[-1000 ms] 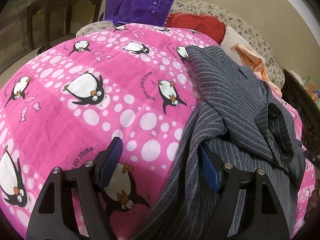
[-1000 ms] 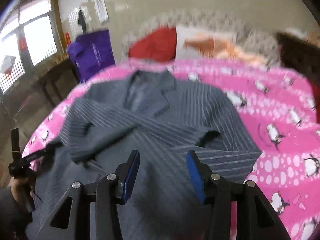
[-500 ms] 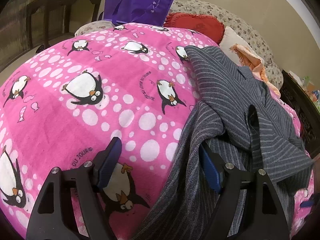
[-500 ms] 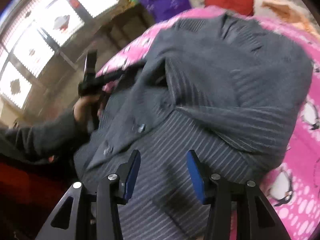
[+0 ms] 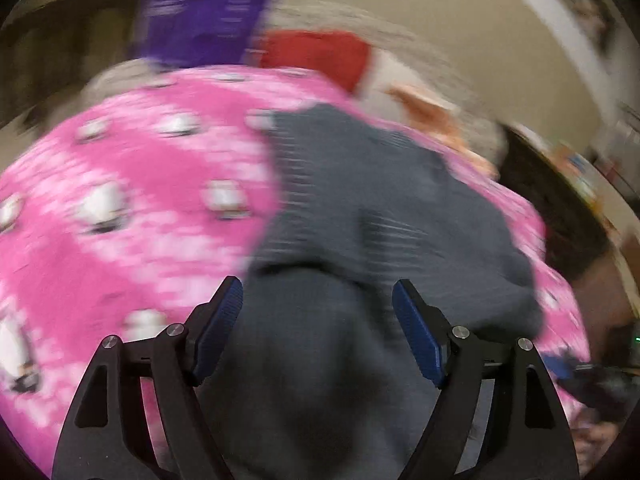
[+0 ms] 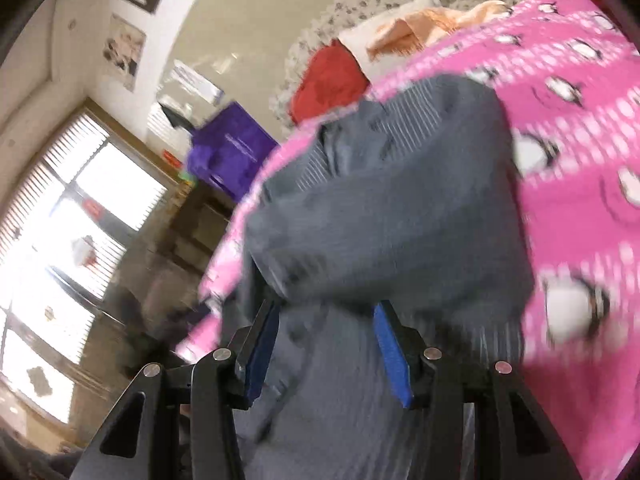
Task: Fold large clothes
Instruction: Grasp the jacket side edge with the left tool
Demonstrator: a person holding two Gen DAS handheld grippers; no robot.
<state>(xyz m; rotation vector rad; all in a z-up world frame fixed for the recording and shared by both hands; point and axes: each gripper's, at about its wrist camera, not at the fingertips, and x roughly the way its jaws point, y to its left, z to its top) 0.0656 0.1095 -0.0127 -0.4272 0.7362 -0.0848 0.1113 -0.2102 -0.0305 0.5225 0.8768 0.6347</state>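
1. The grey striped jacket (image 5: 360,208) lies on the bed, on the pink penguin blanket (image 5: 132,184). It reaches from under both tools up toward the pillows ahead of them.
2. Left tool (image 5: 318,328): jaws stand wide and released. Grey cloth fills the view between and below the pads, but neither pad presses on it as far as the blurred frame shows. No grasp.
3. Right tool (image 6: 326,344): jaws part-way apart and released. Cloth sits in the gap between the blue pads; no pinch is visible.
4. Done, judged from the lay of the cloth: a sleeve or side panel appears to be folded across the body, forming a rolled ridge just ahead of the right tool (image 6: 384,240). The collar (image 6: 344,128) lies beyond it, at the far end.
5. Left to do, as a judgement: the lower part nearest both tools looks loose and unfolded. A fold of hem toward collar seems outstanding, then squaring up.
6. Both views are motion-blurred; fine creases cannot be read.
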